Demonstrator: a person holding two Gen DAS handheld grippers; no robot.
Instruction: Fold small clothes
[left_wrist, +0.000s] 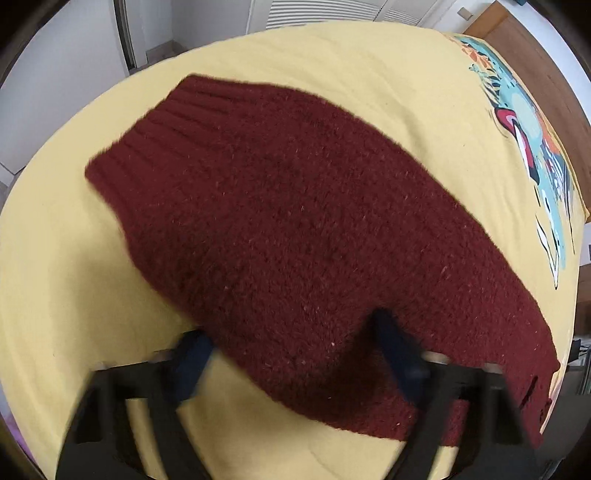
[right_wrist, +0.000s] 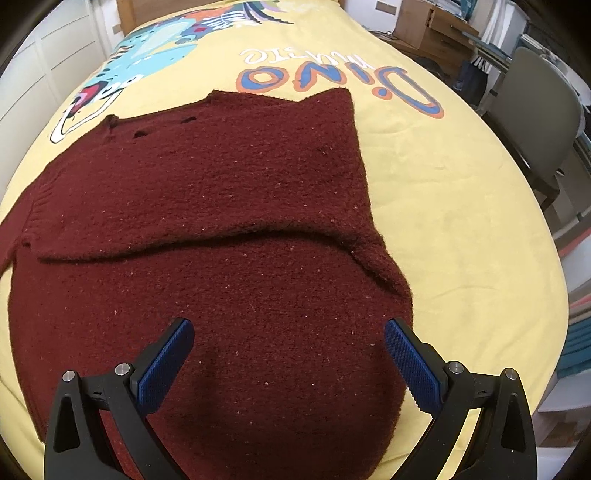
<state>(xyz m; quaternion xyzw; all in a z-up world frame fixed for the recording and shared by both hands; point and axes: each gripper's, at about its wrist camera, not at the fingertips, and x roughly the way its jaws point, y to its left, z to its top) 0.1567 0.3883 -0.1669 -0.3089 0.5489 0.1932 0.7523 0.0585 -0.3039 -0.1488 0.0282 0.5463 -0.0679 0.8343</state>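
Note:
A dark red knitted sweater lies flat on a yellow bed sheet, its ribbed hem at the upper left. My left gripper is blurred and its jaws stand apart, astride the sweater's near edge. One finger is on the sheet side and the other over the knit. In the right wrist view the sweater has a part folded across its upper half. My right gripper hangs open just above the lower part, with only flat fabric under its blue pads.
The yellow sheet carries a dinosaur print and lettering beyond the sweater. A grey chair and a cardboard box stand beside the bed. A wooden headboard and white doors lie behind it.

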